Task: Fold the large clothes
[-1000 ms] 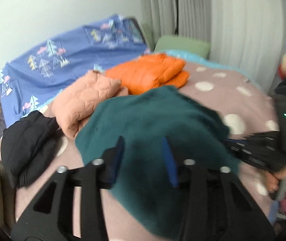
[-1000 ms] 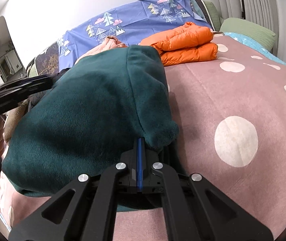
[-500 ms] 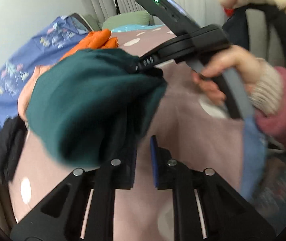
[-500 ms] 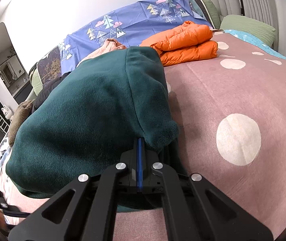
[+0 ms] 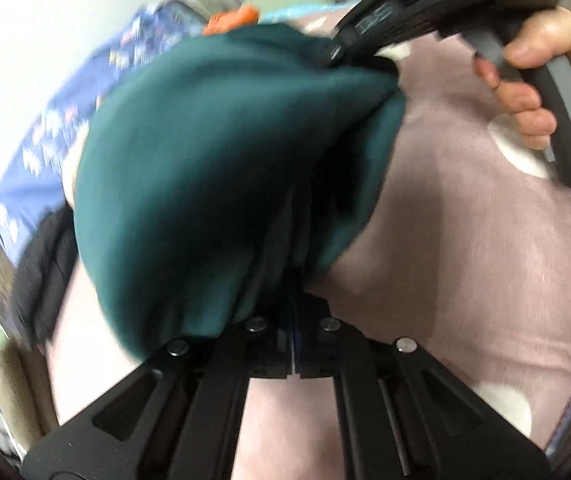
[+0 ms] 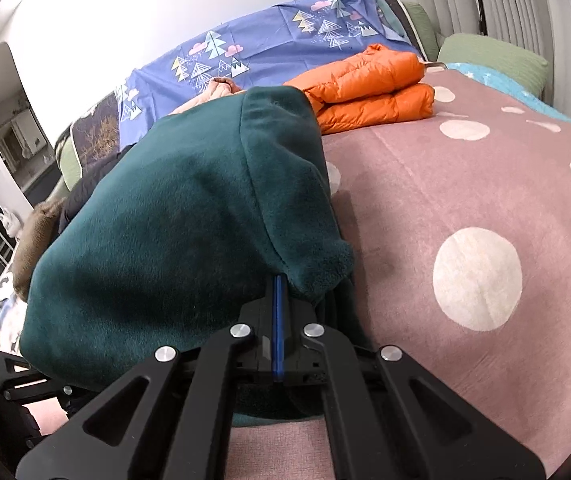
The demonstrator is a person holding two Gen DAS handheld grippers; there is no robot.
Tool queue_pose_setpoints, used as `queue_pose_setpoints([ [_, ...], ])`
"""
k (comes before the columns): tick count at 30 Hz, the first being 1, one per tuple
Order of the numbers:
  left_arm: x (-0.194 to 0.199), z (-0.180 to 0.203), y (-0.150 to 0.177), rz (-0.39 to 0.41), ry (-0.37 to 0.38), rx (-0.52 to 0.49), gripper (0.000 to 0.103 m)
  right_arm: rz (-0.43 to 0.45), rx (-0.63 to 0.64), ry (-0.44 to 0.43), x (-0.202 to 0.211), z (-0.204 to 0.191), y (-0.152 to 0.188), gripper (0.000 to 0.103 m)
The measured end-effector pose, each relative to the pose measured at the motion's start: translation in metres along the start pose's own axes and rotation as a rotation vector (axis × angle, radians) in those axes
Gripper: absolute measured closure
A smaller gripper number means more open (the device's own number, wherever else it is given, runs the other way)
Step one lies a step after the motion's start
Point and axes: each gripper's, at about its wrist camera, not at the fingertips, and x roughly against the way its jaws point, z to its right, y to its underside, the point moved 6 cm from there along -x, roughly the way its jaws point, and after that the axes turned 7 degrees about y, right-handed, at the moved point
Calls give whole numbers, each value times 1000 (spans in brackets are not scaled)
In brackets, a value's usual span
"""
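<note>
From the left wrist, the left tool (image 5: 294,280) has its jaws drawn together on the near hem of a dark green fleece garment (image 5: 205,168), the cloth bunched around the fingertips and hanging in a blurred mound above the pink dotted blanket (image 5: 485,280) that covers the bed; across the fabric, a hand (image 5: 533,76) holds the right tool (image 5: 337,54), which bites into the garment's far fold. From the right wrist, that right tool (image 6: 278,300) is fully closed on a thick fleece edge, the garment (image 6: 173,232) heaped toward the bed's near left side, with a folded orange jacket (image 6: 369,92) lying well apart near the far edge. With both edges pinched, the fold would likely go best if the two tools travel together, keeping the hem taut and level, and lay it flat on open blanket before either lets go.
</note>
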Motion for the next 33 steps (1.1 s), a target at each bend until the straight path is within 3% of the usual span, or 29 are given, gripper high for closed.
queue_pose_setpoints([
  [2,-3,-25,17,-59,-61,105,100,0,0,11,1,1,-1,103],
  [5,28,-56,31,8,102,300,101,-5,-27,-23,1,4,-1,103],
  [6,39,-60,30,33,117,310,101,-8,-33,-28,1,5,-2,103],
  [11,96,-72,-10,234,82,238,99,-17,-49,-40,1,5,-4,103],
  [13,102,-73,-36,298,67,195,89,-15,-44,-40,1,5,-4,103],
  [15,99,-70,-67,332,69,142,87,-15,-44,-43,0,5,-4,103],
  [17,79,-76,-95,327,97,131,87,-14,-41,-48,0,5,-3,103],
  [19,43,-84,-122,265,121,118,82,-13,-38,-55,0,7,-3,103],
  [20,11,-87,-128,197,152,96,80,-12,-38,-60,0,8,-3,103],
  [22,-18,-82,-135,158,164,66,79,-16,-39,-38,-3,10,-1,103],
  [24,-20,-80,-146,124,151,57,79,-10,-32,-19,-6,12,-1,103],
  [27,-20,-69,-145,129,67,-24,79,-46,-51,-25,-4,15,-4,103],
  [30,-16,-76,-143,165,96,23,79,-65,-119,-56,10,18,-16,102],
  [33,-13,-77,-143,182,130,60,79,40,-99,-109,32,7,-36,102],
])
